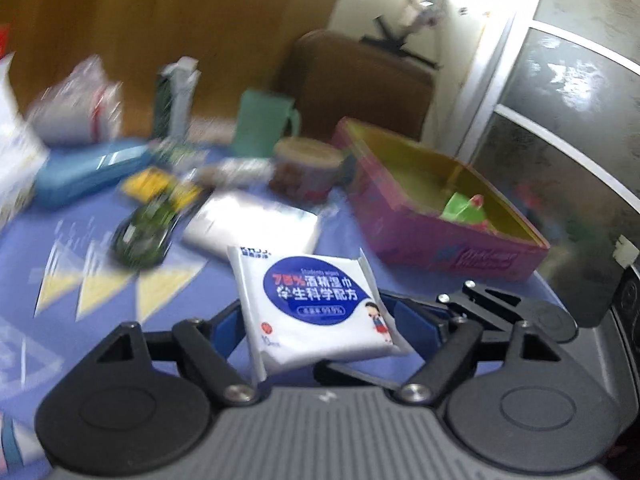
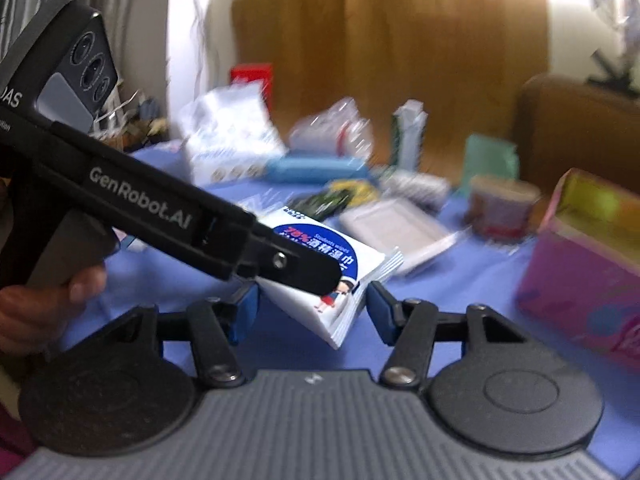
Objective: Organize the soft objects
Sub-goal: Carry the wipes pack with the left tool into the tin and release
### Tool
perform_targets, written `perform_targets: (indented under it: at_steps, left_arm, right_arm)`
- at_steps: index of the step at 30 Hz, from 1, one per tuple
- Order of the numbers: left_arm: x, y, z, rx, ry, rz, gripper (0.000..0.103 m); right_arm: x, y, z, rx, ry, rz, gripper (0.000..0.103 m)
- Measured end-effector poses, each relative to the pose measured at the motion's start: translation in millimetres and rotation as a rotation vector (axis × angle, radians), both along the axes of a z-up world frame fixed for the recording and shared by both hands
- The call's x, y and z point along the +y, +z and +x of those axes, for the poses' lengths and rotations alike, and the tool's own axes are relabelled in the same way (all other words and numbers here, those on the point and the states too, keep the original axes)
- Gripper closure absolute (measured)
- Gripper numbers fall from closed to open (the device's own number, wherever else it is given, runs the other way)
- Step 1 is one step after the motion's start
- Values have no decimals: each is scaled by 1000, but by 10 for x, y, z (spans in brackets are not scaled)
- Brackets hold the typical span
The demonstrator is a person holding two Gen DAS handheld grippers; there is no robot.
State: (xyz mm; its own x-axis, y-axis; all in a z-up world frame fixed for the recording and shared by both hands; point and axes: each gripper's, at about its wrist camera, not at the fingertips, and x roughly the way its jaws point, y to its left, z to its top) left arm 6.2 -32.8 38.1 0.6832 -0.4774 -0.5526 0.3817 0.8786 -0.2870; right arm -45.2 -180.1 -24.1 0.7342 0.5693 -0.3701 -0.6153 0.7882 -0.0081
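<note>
1. Gripping a white wet-wipes packet [image 1: 316, 308] with a blue label, the left gripper [image 1: 320, 320] is seen with its blue pads closed against the packet's two sides; the packet is held above the blue tablecloth [image 1: 120, 320], tilted.
2. In the right wrist view, the same packet [image 2: 320, 264] is seen partly hidden behind the left gripper's black arm [image 2: 160, 216], which crosses from the upper left.
3. The right gripper [image 2: 308, 308] is spread wide, and the packet's lower corner hangs between its blue pads; contact with either pad cannot be told.
4. Ahead and to the right of the left gripper, a pink box [image 1: 440, 220] with a yellow interior is found, and something green [image 1: 464, 208] lies inside its near corner.
5. Just beyond the held packet, a flat white pack [image 1: 252, 220] lies on the cloth, and a dark green item [image 1: 140, 236] is seen to its left, blurred.
6. Farther ahead, a round patterned tub [image 1: 308, 168], a teal cup [image 1: 264, 124], a blue case [image 1: 88, 172] and a clear bag [image 1: 76, 108] are set near a wooden wall [image 1: 180, 20].
7. Everything beyond the packet is smeared by blur.
</note>
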Motion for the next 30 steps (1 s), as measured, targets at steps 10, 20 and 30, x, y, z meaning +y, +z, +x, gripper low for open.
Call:
perform_targets:
  at_steps: [10,20,30]
  left_arm:
    - [-1017,381,492,-125,-209,56,22]
    - [-1742,223,924,-125,-198,150,20]
    - [-1173,242,555,-159,-146,111,18]
  right_arm:
    - [-668,304,128,-142,-269,68,43]
    - [-1322,203,595,-132,-625,-8,37]
    - [-1515,226,439,-87,-672,158,37]
